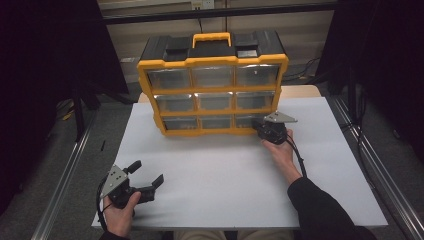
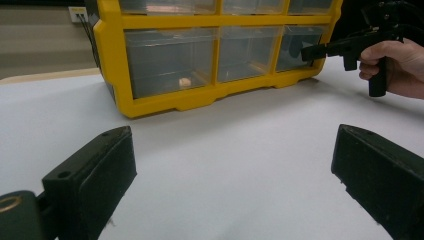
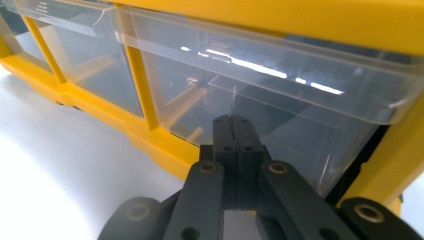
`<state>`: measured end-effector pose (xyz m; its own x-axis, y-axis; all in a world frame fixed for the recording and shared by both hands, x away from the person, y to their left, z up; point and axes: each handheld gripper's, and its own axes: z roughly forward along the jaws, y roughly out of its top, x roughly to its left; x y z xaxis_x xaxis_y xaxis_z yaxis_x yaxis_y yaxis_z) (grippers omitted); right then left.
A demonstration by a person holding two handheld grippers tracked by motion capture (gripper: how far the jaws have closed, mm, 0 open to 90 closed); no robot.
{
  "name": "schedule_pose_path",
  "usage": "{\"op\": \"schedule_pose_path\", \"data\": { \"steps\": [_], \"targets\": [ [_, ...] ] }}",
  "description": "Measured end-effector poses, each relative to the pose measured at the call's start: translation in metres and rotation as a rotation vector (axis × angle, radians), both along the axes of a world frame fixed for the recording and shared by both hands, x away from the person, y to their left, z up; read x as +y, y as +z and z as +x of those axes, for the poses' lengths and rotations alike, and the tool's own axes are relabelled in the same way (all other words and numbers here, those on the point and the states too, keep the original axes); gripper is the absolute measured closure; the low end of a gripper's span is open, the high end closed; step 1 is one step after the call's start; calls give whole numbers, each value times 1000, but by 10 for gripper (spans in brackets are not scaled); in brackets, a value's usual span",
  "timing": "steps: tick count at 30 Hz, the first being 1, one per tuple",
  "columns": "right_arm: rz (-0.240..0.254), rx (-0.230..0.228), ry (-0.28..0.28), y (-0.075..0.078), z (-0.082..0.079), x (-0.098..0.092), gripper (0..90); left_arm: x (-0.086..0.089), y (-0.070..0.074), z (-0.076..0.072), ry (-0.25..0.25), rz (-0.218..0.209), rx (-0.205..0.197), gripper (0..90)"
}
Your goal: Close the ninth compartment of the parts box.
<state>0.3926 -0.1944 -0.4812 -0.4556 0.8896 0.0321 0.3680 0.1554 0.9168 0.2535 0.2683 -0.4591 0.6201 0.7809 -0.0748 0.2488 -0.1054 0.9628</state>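
The yellow drawer box (image 1: 214, 80) stands at the upper middle of the high view on the white bench (image 1: 225, 170), and the right claw (image 1: 261, 125), its jaws pressed together with nothing between them, sits with its tips at the front of the bottom right drawer (image 3: 260, 100), just right of centre in that view. The left claw (image 1: 146, 176) rests at the lower left of the high view, well apart from the box, with its jaws spread wide and empty

Yellow-framed organiser (image 1: 212, 92) with black top, orange handle (image 1: 212, 38), clear drawers (image 3: 260, 95); white table (image 1: 225, 175); black grippers; dark sleeve (image 1: 320, 207).
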Motion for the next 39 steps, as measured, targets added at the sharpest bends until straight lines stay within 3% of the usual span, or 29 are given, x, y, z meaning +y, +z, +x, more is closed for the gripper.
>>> {"op": "schedule_pose_path", "data": {
  "steps": [9, 18, 21, 28, 32, 39],
  "targets": [
    [21, 16, 27, 1, -7, -2, 858, 0, 1, -1, -5, -7, -5, 38],
    [49, 2, 68, 10, -18, -5, 667, -1, 0, 0, -6, -2, -4, 37],
    [49, 1, 70, 12, -22, -4, 529, 0, 1, 0, -6, -6, -4, 37],
    [62, 6, 57, 15, -26, -4, 309, 0, 1, 0, -9, -6, -4, 37],
    [47, 18, 23, 16, -30, -5, 141, 0, 1, -1, -6, -18, -2, 37],
    [58, 28, 25, 22, -37, -8, 37, 0, 1, 0, -7, -10, -2, 36]
  ]
}}
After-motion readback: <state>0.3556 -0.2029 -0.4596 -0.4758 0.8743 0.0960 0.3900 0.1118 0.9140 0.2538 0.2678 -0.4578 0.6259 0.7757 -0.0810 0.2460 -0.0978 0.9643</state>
